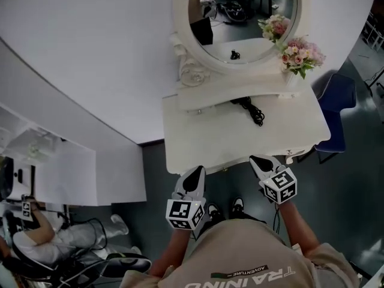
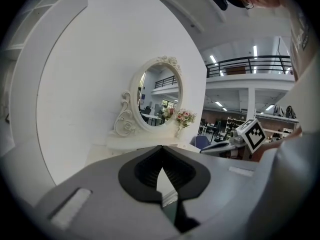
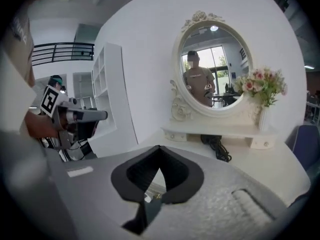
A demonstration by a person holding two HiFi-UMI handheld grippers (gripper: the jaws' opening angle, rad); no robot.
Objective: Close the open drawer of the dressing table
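The white dressing table [image 1: 198, 137] stands against a curved wall, seen from above in the head view, with an oval mirror [image 1: 240, 17] behind it. Its front edge runs just ahead of both grippers. I cannot see the drawer from above, so I cannot tell whether it stands out. My left gripper [image 1: 195, 174] points at the front edge left of centre, jaws shut and empty [image 2: 161, 149]. My right gripper [image 1: 259, 161] touches or overlaps the front edge right of centre, also shut with nothing held [image 3: 160, 148]. A small brass part [image 3: 156, 196] shows through the gap below its tips.
A black cable [image 1: 252, 110] lies on the tabletop under the mirror shelf. Pink flowers [image 1: 300, 56] stand at the back right. A blue chair [image 1: 336, 110] is right of the table, a white shelf unit [image 1: 60, 167] to the left, and a seated person [image 1: 42, 233] at the lower left.
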